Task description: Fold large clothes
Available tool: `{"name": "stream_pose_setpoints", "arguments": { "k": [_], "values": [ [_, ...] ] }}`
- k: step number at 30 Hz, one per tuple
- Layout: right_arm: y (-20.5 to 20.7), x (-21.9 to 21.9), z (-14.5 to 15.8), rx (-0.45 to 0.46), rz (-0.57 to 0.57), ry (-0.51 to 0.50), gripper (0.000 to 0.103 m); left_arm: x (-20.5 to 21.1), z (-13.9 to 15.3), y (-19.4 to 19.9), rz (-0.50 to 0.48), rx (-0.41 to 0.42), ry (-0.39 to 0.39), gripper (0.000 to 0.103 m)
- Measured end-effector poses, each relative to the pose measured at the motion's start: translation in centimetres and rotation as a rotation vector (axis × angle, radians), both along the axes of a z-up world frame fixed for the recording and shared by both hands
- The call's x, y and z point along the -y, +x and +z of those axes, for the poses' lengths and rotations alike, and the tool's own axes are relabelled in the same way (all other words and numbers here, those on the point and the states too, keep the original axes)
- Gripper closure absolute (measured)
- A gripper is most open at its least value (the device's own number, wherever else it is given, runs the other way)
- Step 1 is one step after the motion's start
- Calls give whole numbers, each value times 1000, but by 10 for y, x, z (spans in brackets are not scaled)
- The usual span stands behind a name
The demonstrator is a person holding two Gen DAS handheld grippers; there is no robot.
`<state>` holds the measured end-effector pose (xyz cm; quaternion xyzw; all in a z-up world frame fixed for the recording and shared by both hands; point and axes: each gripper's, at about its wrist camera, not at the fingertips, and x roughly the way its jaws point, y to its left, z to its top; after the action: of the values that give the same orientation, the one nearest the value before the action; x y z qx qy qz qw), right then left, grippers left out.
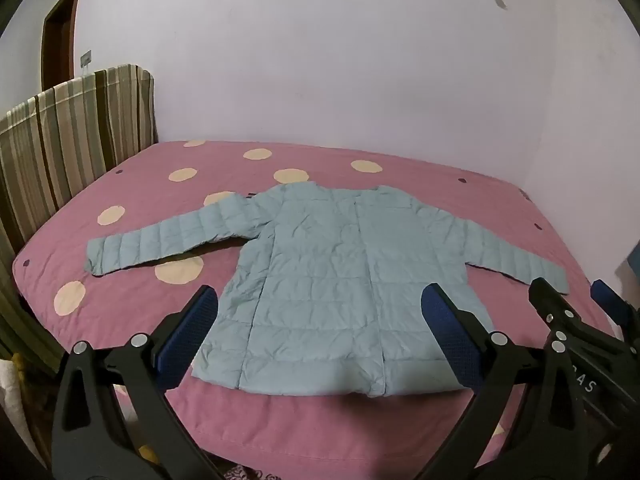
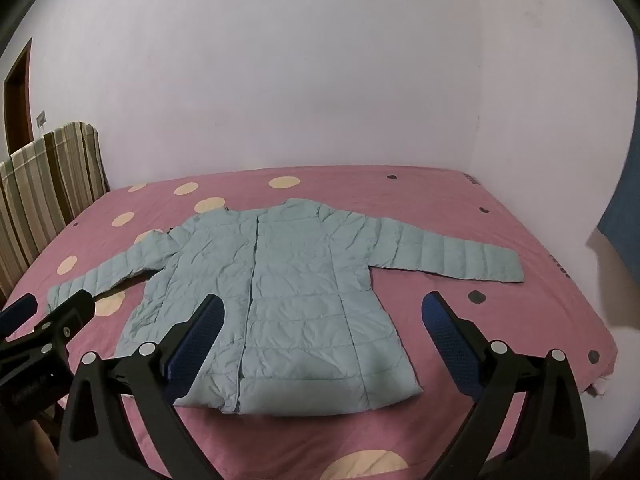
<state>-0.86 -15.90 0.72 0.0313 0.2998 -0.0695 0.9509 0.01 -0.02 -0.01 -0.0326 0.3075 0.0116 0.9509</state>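
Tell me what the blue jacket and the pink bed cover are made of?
The jacket looks like thin, smooth, slightly shiny fabric with soft filling, probably a padded coat: stitched puffy rows and fine crinkles show. The bed cover looks like matte woven cloth, maybe cotton, with faint wrinkles and cream dots.

The jacket [image 1: 320, 280] lies flat on the bed [image 1: 132, 196], front up, collar toward the far wall [image 1: 320, 60], hem toward the near edge — both sleeves spread out to the sides. The headboard [image 1: 68, 136] stands at the bed's left end; a door [image 1: 60, 36] is behind it. Left gripper [image 1: 320, 332] and right gripper [image 2: 324, 332] hover side by side before the hem, fingers spread wide, clear of the cloth.
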Motion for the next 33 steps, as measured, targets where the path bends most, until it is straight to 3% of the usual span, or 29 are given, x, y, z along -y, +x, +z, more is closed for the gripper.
{"name": "stream_pose_setpoints", "arguments": {
  "k": [12, 33],
  "values": [
    [0, 1, 1, 2, -1, -1, 5, -5, 10, 3, 7, -1, -7, 2],
    [0, 2, 4, 2, 1, 0, 5, 1, 3, 1, -1, 1, -1, 2]
  ]
}}
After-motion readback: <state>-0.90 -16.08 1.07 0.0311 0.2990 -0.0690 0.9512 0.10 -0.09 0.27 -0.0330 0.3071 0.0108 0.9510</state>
